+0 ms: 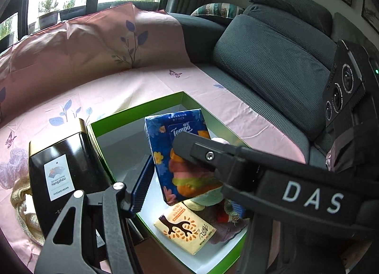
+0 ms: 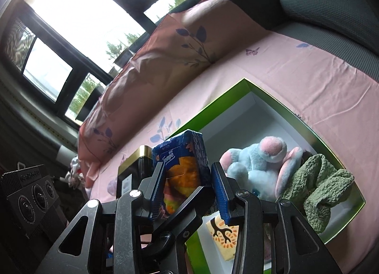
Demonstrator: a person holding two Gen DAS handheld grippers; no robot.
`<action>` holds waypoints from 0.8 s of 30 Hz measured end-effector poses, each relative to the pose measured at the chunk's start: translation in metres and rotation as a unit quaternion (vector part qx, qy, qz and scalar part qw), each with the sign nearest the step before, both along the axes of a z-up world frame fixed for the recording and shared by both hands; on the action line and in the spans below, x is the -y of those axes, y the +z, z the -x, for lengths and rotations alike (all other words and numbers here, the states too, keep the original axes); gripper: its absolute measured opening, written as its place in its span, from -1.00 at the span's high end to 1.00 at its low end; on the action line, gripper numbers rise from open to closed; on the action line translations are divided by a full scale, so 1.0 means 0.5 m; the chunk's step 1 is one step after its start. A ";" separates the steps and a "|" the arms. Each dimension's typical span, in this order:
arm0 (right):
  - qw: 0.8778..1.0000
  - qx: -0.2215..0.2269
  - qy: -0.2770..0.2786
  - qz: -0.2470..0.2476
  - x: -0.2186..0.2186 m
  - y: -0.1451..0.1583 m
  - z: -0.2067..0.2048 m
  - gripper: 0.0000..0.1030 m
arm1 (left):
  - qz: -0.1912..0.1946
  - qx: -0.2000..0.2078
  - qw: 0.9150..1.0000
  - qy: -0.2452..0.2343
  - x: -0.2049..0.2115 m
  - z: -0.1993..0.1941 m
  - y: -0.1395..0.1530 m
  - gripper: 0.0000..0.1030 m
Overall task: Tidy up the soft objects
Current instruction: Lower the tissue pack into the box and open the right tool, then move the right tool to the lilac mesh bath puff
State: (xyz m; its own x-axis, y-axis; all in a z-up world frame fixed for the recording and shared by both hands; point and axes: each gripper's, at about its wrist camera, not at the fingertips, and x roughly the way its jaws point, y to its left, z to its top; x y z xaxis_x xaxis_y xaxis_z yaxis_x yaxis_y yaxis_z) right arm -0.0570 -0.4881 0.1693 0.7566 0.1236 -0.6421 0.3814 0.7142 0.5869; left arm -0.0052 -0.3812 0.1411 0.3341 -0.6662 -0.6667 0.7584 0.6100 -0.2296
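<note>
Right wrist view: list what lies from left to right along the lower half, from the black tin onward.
Black tin → blue Tempo tissue pack, held in the right tongs → pastel plush toy → green knitted cloth → right wall of the green box.

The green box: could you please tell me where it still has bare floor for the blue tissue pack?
The green box is bare at its far corner, behind the plush toy. The near end is crowded: orange tissue pack, green cloth, toy.
</note>
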 end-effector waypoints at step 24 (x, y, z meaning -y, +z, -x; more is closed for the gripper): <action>0.991 -0.002 -0.086 0.102 -0.021 0.057 0.063 -0.42 | 0.031 0.024 0.999 0.019 -0.105 0.062 0.067 -0.67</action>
State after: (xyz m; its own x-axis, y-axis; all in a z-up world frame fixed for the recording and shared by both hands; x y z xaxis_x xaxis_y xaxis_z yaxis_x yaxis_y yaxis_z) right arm -0.0886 -0.4775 0.1976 0.7528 -0.1398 -0.6432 0.5098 0.7420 0.4354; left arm -0.0361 -0.3288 0.1743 0.3907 -0.6923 -0.6067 0.7460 0.6243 -0.2319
